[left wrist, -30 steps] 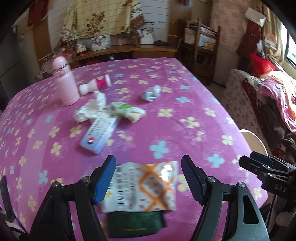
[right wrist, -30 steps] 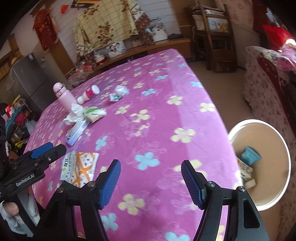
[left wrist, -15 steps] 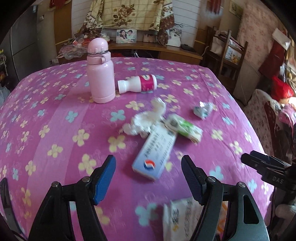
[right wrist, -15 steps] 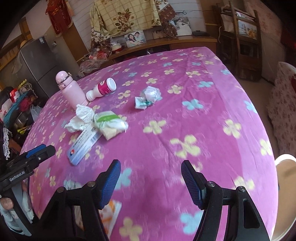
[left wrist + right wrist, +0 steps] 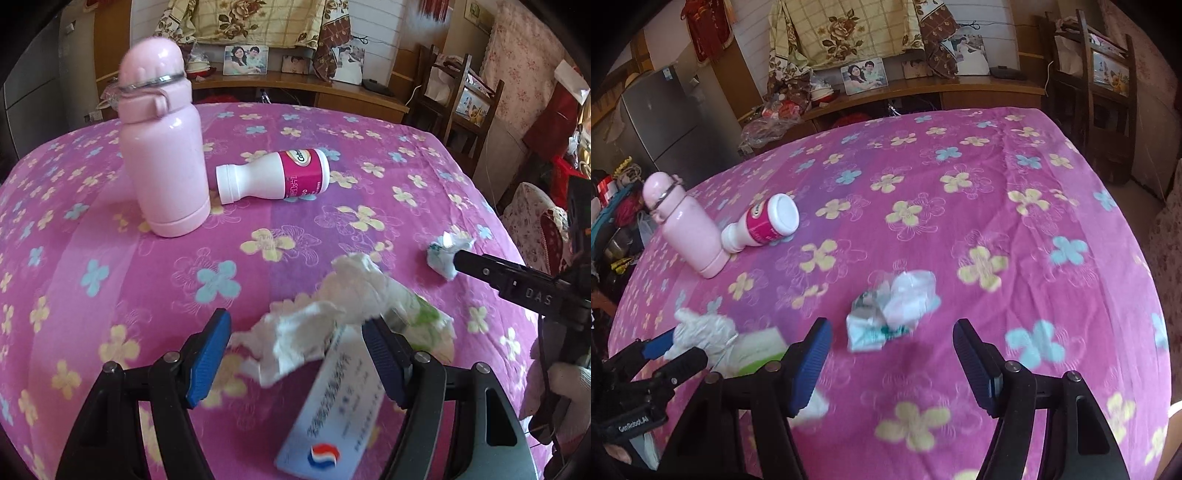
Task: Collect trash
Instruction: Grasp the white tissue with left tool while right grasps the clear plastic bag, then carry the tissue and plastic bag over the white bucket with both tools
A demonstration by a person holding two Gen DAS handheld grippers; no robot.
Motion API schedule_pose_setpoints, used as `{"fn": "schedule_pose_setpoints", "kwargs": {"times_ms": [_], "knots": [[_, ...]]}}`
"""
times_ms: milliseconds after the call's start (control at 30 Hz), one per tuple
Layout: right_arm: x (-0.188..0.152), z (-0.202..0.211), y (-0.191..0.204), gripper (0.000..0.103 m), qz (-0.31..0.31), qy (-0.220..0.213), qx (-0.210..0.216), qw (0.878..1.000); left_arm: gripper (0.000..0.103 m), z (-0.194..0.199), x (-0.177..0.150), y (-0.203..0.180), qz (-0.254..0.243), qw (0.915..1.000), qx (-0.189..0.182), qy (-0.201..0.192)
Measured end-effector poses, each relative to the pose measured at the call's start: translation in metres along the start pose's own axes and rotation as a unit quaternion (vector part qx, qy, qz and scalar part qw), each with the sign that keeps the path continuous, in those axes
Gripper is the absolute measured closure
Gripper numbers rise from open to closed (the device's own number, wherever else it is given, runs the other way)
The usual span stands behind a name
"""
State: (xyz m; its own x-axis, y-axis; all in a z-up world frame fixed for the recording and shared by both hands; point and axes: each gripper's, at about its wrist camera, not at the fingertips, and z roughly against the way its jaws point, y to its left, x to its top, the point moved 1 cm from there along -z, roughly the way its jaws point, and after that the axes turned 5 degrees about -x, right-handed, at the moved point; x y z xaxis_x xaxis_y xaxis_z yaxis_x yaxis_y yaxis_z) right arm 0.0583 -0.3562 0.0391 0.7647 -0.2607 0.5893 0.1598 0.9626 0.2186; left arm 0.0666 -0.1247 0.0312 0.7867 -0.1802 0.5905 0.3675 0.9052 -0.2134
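Note:
My left gripper (image 5: 297, 356) is open, its jaws on either side of a crumpled white tissue (image 5: 314, 317) that lies on a toothpaste box (image 5: 332, 417) and a green-white packet (image 5: 424, 321). My right gripper (image 5: 892, 363) is open just before a crumpled white-green wrapper (image 5: 892, 314), which also shows in the left wrist view (image 5: 445, 253). A white bottle with a pink label (image 5: 275, 177) lies on its side, also in the right wrist view (image 5: 762, 223). The tissue (image 5: 701, 328) and the left gripper (image 5: 670, 352) show at the right wrist view's left.
A pink thermos (image 5: 160, 147) stands upright beside the fallen bottle, also in the right wrist view (image 5: 685, 229). The table carries a purple flowered cloth (image 5: 997, 221). A wooden shelf (image 5: 295, 81) with photos runs behind, and a chair (image 5: 1104, 85) stands at the far right.
Both grippers moved forward over the table. The left went from the orange-white packet past the toothpaste box to the tissue. The right swung from the bin side to the crumpled wrapper.

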Motion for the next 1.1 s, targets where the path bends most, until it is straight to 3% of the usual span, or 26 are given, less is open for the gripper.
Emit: {"fn": "schedule_pose_setpoints", "kwargs": {"times_ms": [33, 67, 100, 133, 167, 300, 600, 1100], "knots": [[0.002, -0.005, 0.001, 0.031, 0.002, 0.002, -0.001, 1.0, 0.029, -0.003, 0.001, 0.002, 0.004, 1.0, -0.004, 0.003], [0.003, -0.009, 0.001, 0.032, 0.004, 0.003, -0.006, 1.0, 0.036, -0.006, 0.002, 0.004, 0.009, 0.9999, -0.012, 0.005], [0.003, -0.013, 0.001, 0.034, 0.006, 0.006, -0.011, 1.0, 0.054, -0.01, 0.002, 0.006, 0.014, 0.9997, -0.017, 0.01], [0.001, -0.016, 0.001, 0.042, 0.006, 0.009, -0.009, 1.0, 0.063, -0.013, 0.002, 0.007, 0.017, 0.9995, -0.017, 0.018], [0.0, -0.019, 0.0, 0.067, 0.003, 0.014, -0.001, 1.0, 0.069, -0.016, 0.001, 0.009, 0.02, 0.9993, -0.02, 0.025], [-0.007, -0.009, -0.003, 0.071, -0.004, 0.01, 0.02, 1.0, 0.08, -0.007, -0.001, 0.01, 0.022, 0.9994, -0.022, 0.018], [-0.043, 0.065, -0.011, 0.071, -0.004, -0.015, 0.058, 0.998, 0.081, 0.05, -0.011, -0.018, 0.007, 0.999, -0.043, -0.008], [-0.125, 0.161, -0.055, 0.071, -0.011, -0.04, 0.026, 0.999, 0.081, 0.095, -0.063, -0.124, -0.066, 0.9942, -0.085, -0.007]]}}
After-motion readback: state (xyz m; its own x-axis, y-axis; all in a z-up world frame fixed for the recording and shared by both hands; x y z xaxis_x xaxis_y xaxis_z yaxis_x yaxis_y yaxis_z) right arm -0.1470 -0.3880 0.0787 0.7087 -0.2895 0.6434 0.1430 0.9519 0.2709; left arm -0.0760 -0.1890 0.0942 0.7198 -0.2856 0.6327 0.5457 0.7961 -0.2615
